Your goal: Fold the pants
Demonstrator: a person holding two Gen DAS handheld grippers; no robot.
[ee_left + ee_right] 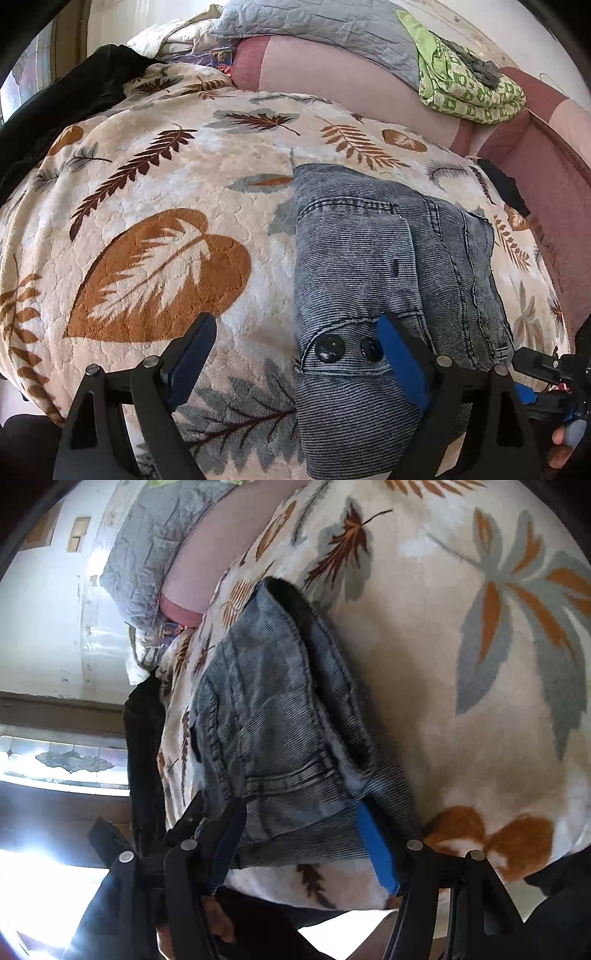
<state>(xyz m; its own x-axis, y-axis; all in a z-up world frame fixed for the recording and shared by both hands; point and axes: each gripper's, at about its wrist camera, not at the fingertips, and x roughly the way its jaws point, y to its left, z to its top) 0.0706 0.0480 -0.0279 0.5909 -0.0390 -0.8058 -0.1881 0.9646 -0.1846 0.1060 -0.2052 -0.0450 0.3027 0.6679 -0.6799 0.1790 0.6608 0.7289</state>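
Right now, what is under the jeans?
The jeans lie folded on a leaf-print blanket, which shows all around them. The blanket patch directly beneath is covered, and so are the jeans' lower layers. Both grippers, left and right, are open at the near edge.

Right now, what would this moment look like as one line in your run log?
step: fold pants | jeans: folded, on leaf blanket | left claw: open, at buttoned waistband | right claw: open, straddling jeans edge

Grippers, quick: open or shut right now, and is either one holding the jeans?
Left gripper: open, fingers wide, over the jeans edge, nothing clamped.
Right gripper: open, fingers either side of the jeans' near edge, not shut on it.
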